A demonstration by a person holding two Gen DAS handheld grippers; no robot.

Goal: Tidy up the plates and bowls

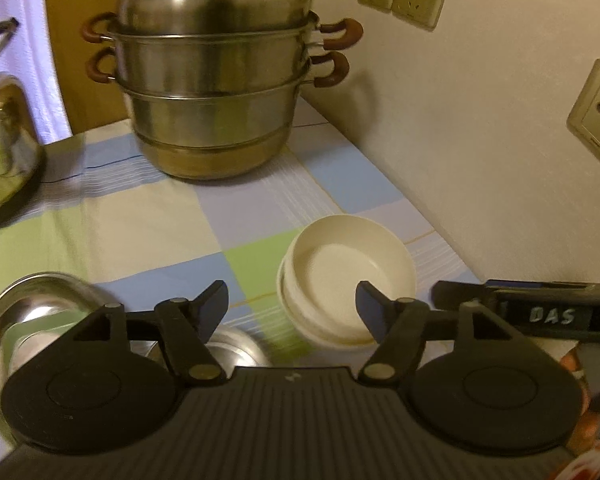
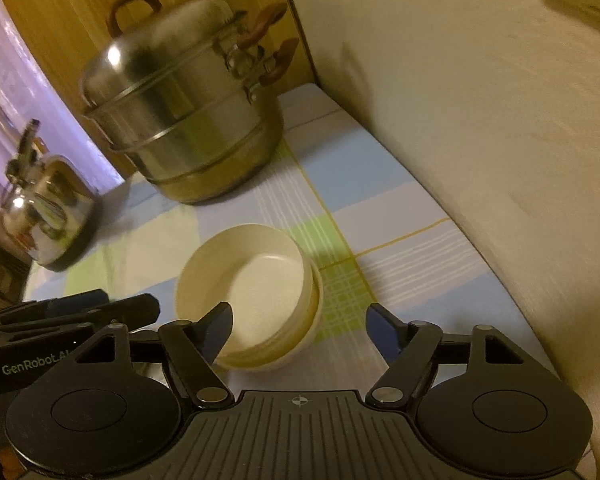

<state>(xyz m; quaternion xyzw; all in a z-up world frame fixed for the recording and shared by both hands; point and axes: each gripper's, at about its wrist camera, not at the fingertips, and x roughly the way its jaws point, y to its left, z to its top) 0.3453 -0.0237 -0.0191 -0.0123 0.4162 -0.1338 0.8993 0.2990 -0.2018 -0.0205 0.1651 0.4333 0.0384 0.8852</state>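
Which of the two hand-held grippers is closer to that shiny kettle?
The left. The left gripper works on the kettle's side of the white bowls; the right gripper sits on the wall side, with the left one between it and the kettle. Both have open fingers.

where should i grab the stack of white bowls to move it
Grip the stack of white bowls by the top bowl's rim, one finger inside and one outside. The bowls sit upright and open, so the thin rim is exposed. Come from above on the near edge, likely with the right claw, whose open jaws are already closest. Pinching only the top rim may lift just that bowl.
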